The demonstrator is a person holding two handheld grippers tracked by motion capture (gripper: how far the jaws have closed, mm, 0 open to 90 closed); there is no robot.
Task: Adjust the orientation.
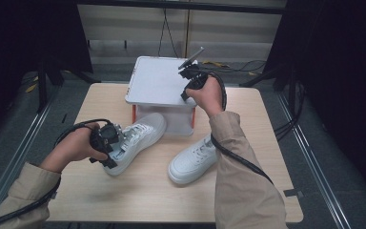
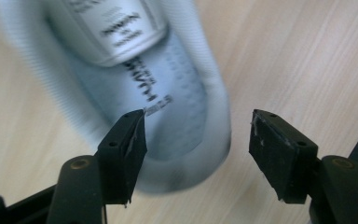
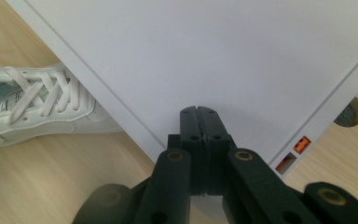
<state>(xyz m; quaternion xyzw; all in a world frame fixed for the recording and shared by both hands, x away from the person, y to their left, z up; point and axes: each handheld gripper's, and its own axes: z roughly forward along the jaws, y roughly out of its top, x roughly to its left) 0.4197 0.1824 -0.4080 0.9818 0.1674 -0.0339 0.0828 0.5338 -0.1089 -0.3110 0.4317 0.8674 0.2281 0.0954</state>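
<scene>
Shoes were both on the table, unplaced: I had the left gripper [image 1: 108, 143] with fingers released at the heel of the left shoe [image 1: 138, 133], the right gripper [image 1: 190, 81] clenched empty over the white rack [image 1: 152, 83].

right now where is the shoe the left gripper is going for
In the high view the left shoe lies left of centre, toe under the white shelf, heel at the open left gripper.

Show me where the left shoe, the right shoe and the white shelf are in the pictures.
left shoe [image 1: 140, 133]: high view, on its laced upper.
right shoe [image 1: 193, 162]: high view, on its laces, mid-shoe.
white shelf [image 1: 155, 81]: high view, on the bare flat top.
</scene>
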